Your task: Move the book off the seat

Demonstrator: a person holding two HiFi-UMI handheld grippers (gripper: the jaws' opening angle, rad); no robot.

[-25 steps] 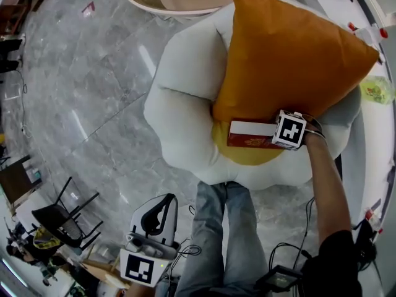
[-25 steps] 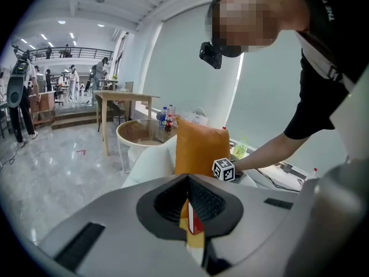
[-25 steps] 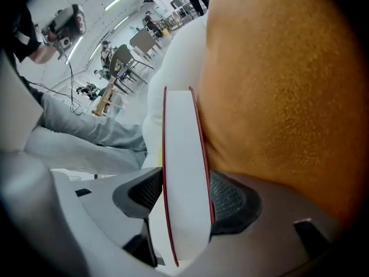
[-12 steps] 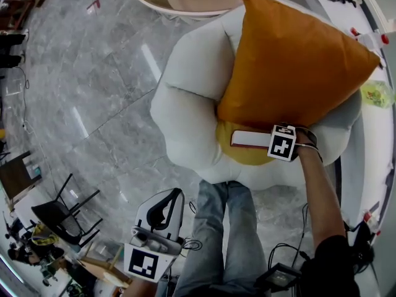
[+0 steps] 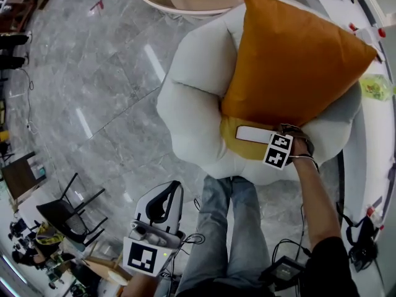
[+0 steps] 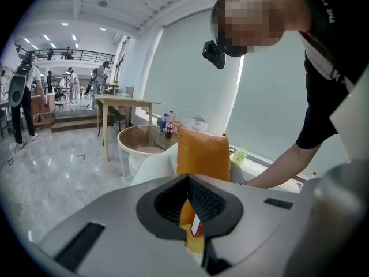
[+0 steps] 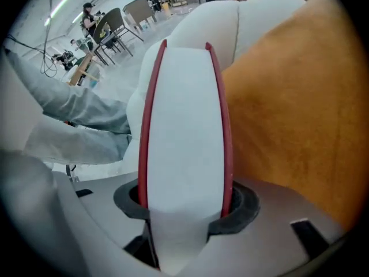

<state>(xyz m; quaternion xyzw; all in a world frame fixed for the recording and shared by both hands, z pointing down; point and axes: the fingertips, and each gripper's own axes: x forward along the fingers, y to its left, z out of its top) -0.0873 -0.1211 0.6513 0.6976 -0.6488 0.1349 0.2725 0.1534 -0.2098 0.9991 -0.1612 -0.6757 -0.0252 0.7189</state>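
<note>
Right gripper view: the book (image 7: 183, 114) fills our sight, right tongs (image 7: 185, 199) just closing on its red covers; only head view shows the whole seat (image 5: 185, 98). Left tongs (image 6: 188, 179) together, empty.

A white armchair (image 5: 192, 98) on the marble floor (image 5: 93, 73) holds an orange cushion (image 5: 297, 60).

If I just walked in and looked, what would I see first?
The big orange cushion leaning on the puffy white chair grabs the eye first. Just below it, the right gripper, whose jaws have just been closing, clamps a red-covered book at the seat's front.
</note>
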